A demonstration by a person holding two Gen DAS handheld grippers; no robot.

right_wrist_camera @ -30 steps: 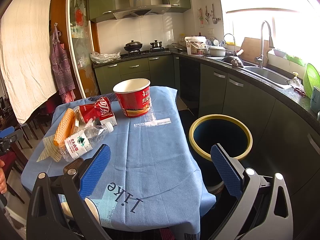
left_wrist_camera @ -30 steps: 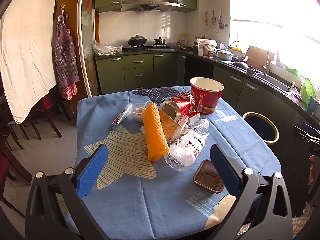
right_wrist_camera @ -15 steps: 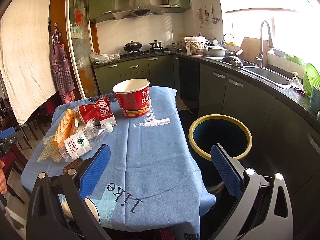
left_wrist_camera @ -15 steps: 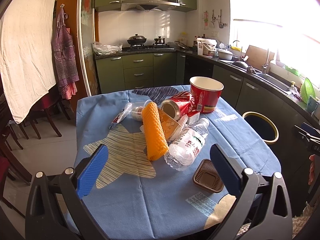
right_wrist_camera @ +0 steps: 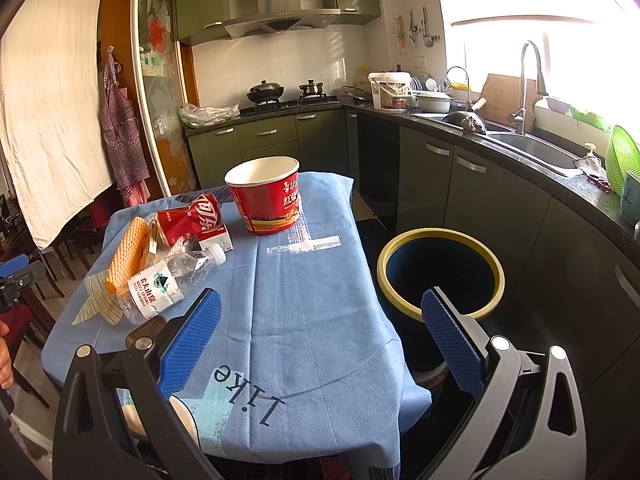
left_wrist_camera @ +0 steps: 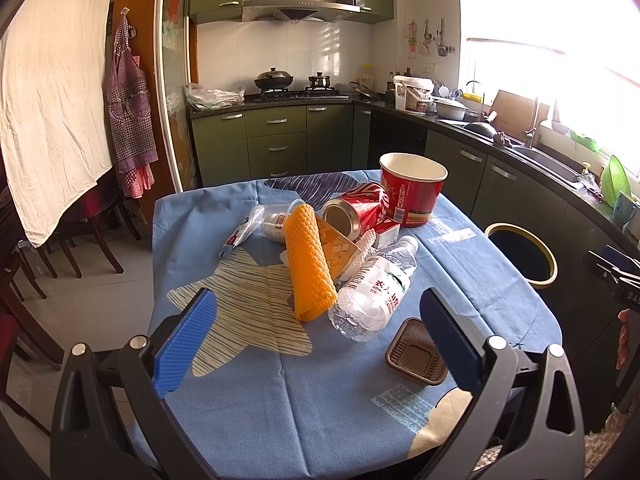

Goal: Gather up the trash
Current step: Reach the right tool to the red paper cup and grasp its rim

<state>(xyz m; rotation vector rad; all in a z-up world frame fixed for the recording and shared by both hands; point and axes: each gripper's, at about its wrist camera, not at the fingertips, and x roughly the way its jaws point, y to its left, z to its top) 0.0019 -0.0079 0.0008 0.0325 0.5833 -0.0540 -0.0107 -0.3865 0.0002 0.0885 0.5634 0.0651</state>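
Trash count on the blue-clothed table

Lying at the centre are one crushed clear plastic water bottle (left_wrist_camera: 372, 288), one rolled orange foam net (left_wrist_camera: 308, 264), one dented red soda can (left_wrist_camera: 352, 216) and one clear plastic cup (left_wrist_camera: 276, 222); one red paper bowl (left_wrist_camera: 412, 190) is standing at 1 o'clock, one brown plastic tray (left_wrist_camera: 416, 358) at 5 o'clock.

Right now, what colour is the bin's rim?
Yellow rim on a dark bin; clearest in the right wrist view.

Sharp, daylit — blown-out window (right_wrist_camera: 560, 12) glare, fisheye-bent edges
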